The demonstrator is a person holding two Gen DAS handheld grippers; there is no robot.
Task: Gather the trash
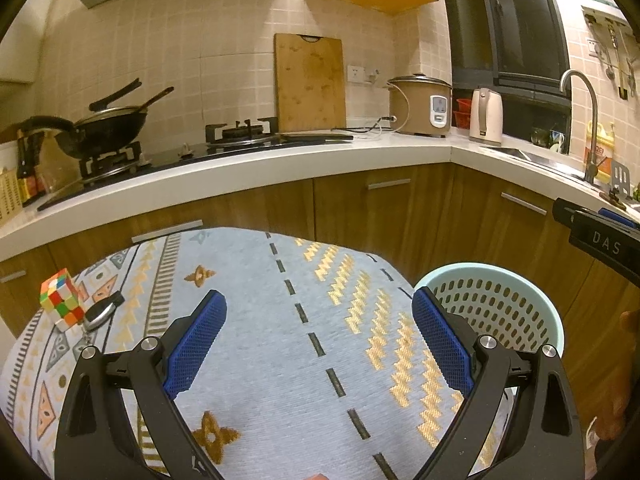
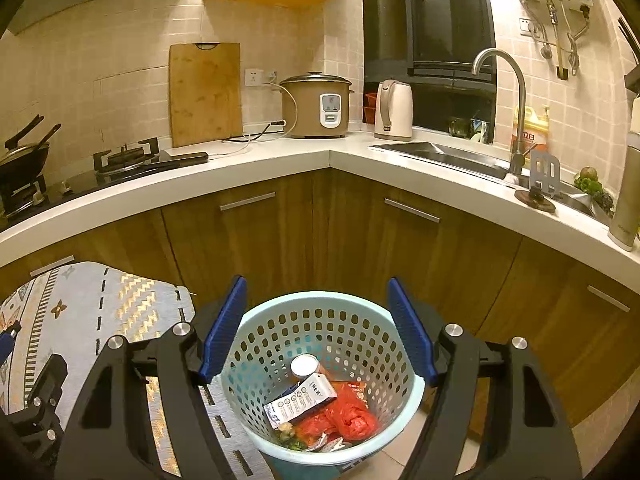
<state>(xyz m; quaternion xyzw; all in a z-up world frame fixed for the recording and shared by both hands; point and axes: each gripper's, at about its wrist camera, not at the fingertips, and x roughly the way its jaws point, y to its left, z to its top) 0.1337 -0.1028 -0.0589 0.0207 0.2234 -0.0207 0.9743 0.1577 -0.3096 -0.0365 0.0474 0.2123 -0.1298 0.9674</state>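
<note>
1. Right tool [image 2: 316, 328] hangs over the bin [image 2: 416, 396], jaws spread wide, nothing between the pads. Bin stands on the floor just right of the cloth-covered worktop [image 2: 80, 300].
2. Left tool [image 1: 320, 344] hovers above the worktop, jaws likewise wide apart and empty.
3. Trash sits in the bin bottom: a carton [image 2: 304, 400], a red bag [image 2: 348, 420], a white-capped bottle [image 2: 305, 365], some scraps near the front. Task looks largely done.
4. On the worktop's far left: a cube [image 1: 60, 300] and a key fob [image 1: 100, 312], touching. Neither reads as trash; no trash seen on the cloth in either view.
5. Handling, as judged:
   - Carton: light, thin-walled, dents easily. Take across the flat faces, mild squeeze.
   - Red bag: soft, slippery film, no fixed shape. Pinch a bunched fold, not a flat area.
   - Bottle: stiff, round, can roll or slip out. Grip across the body, not the cap.
6. Bin itself: light perforated plastic, flexible rim; would tip if knocked by a tool finger.
</note>
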